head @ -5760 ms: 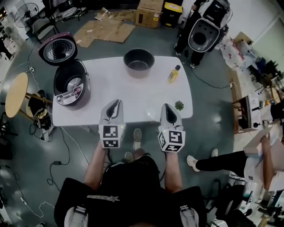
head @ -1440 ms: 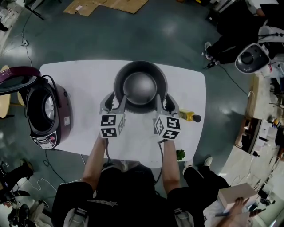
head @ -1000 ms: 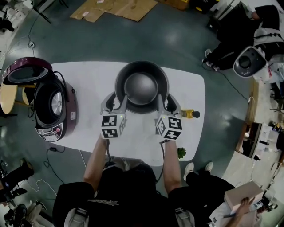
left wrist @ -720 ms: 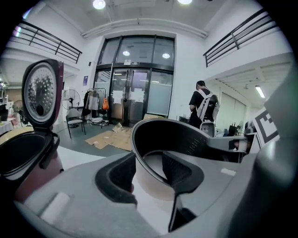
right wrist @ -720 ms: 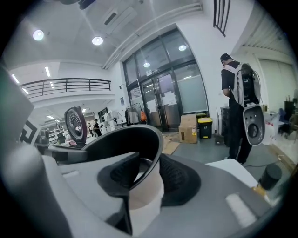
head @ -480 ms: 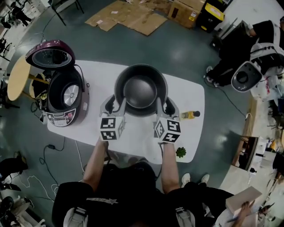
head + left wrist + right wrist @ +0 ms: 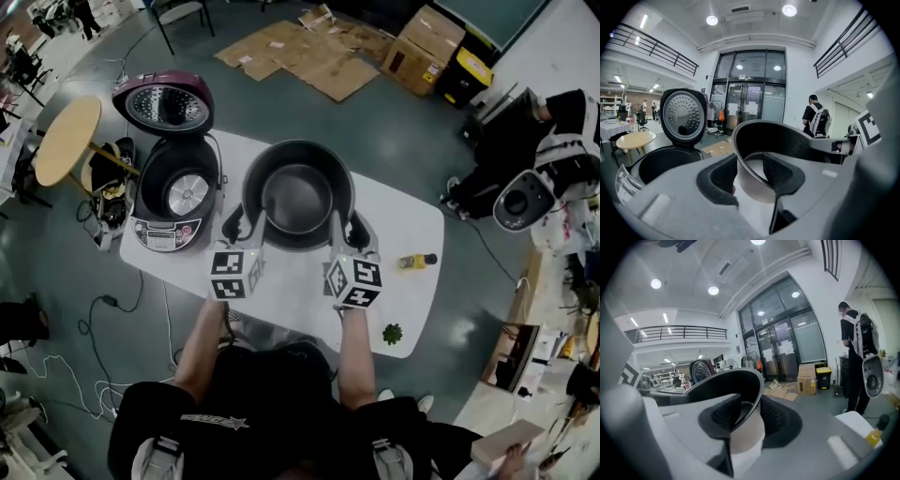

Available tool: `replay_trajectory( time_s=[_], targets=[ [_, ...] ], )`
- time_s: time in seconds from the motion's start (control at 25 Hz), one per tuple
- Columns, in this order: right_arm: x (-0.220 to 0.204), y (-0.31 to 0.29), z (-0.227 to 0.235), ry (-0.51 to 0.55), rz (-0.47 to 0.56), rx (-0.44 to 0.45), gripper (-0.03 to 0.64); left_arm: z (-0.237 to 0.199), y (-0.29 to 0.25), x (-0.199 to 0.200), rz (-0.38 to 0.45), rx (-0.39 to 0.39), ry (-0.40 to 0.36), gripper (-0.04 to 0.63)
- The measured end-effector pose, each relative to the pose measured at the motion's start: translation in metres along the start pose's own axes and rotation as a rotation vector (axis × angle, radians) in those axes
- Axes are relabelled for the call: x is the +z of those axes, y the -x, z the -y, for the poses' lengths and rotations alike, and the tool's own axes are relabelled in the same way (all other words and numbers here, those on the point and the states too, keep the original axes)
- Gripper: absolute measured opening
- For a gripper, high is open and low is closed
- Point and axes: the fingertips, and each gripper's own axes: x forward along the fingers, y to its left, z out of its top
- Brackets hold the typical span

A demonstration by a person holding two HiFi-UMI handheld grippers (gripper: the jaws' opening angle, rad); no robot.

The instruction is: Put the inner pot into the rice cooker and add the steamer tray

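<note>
Dark inner pot (image 7: 298, 195) clamped by left gripper (image 7: 245, 221) and right gripper (image 7: 351, 225).

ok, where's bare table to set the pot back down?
Bare: the near strip of table below the held inner pot, from rice cooker across to yellow bottle. Crowded: the cooker's end; a small green thing sits at the near corner past the bottle.

From my feed I see a grey floor (image 7: 403, 141) with flattened cardboard (image 7: 319, 61) and boxes (image 7: 427, 37) at the far side. A white table (image 7: 398, 220) stands mid-room, with a round wooden table (image 7: 67, 139) to its left. Tall glass doors (image 7: 750, 101) sit under a white ceiling with round lights (image 7: 712, 20) and balcony railings (image 7: 656, 47).
</note>
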Motion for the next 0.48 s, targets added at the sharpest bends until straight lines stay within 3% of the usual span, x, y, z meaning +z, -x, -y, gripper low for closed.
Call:
replay_trajectory(
  time_s=[0.48],
  targets=[
    [0.026, -0.035, -0.119, 0.047, 0.044, 0.117, 0.127, -0.107, 0.055, 0.028, 0.060, 0.114, 0.021, 0.180]
  ],
)
